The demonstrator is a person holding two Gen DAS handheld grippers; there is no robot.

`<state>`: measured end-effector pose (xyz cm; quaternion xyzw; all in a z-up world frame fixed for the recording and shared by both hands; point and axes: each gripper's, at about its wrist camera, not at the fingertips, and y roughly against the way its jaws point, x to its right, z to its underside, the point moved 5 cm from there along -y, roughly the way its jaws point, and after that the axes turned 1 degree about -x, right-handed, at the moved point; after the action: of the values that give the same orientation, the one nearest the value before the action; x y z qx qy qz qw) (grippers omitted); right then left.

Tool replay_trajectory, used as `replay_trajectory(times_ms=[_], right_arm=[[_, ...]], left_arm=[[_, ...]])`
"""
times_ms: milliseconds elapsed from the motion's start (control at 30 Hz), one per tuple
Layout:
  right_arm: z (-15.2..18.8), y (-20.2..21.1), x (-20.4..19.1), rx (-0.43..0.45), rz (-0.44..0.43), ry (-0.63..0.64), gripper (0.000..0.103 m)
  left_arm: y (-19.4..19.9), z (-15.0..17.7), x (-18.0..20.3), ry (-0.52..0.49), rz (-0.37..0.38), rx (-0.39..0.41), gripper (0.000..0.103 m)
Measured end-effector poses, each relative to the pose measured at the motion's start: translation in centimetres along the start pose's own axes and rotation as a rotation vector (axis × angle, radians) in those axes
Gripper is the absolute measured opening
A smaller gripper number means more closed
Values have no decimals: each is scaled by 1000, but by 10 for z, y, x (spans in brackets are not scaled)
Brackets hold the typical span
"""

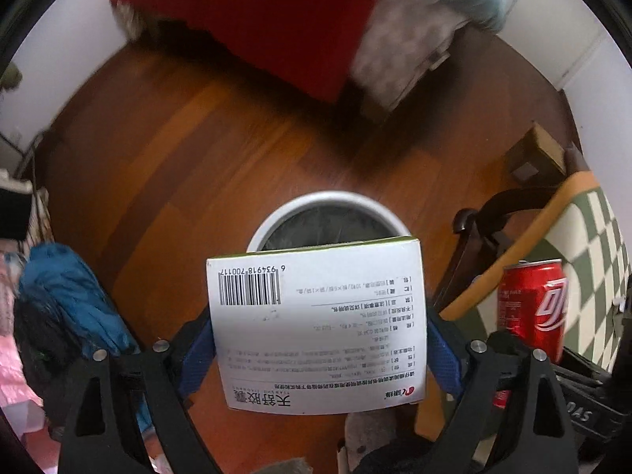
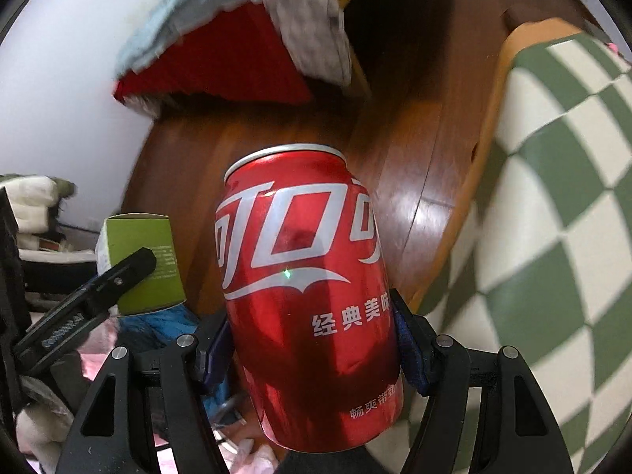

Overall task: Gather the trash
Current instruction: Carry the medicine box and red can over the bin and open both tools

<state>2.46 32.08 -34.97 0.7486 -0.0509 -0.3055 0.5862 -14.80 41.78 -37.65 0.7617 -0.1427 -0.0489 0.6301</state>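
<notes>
L claw point(image 1: 320, 343) grips 1 box point(image 1: 318, 324); R claw point(image 2: 312, 347) grips 1 can point(image 2: 308, 296); 1 bin point(image 1: 328, 217).

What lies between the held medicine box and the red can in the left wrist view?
In the left wrist view, between the medicine box and red can: the gripper's blue pad, dark chair frame, table edge.

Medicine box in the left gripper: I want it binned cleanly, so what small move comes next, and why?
Probably ease the left gripper forward before opening: the medicine box overlaps only the near rim of the white bin in this view, so releasing now might miss.
</notes>
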Motion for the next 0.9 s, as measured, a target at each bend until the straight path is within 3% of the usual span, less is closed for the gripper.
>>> replay_trajectory(times_ms=[133,367,400,433,467,667,900], right_arm=[[-8,-60,-5,-83,29,7,71],[-21,-137,-3,-179,72,8,72],[-24,-145,-3,-187,73,5,79],[-25,-153,-4,-198,63,6,99],[-27,-156,-4,-202,62,8,103],[-30,-172,-5,-215,118,46,103],[-19,-143,-9,-204,222,124,103]], left_arm=[[-29,1,-17,63,17,-68,103],[-39,11,-41,107,-66,-79,103],[-39,12,-44,106,-84,-76,103],[-39,14,-46,110,-102,-72,103],[-39,15,-48,111,-117,-68,103],[-40,22,-56,112,-185,-57,103],[-13,33,-53,97,-218,-23,103]])
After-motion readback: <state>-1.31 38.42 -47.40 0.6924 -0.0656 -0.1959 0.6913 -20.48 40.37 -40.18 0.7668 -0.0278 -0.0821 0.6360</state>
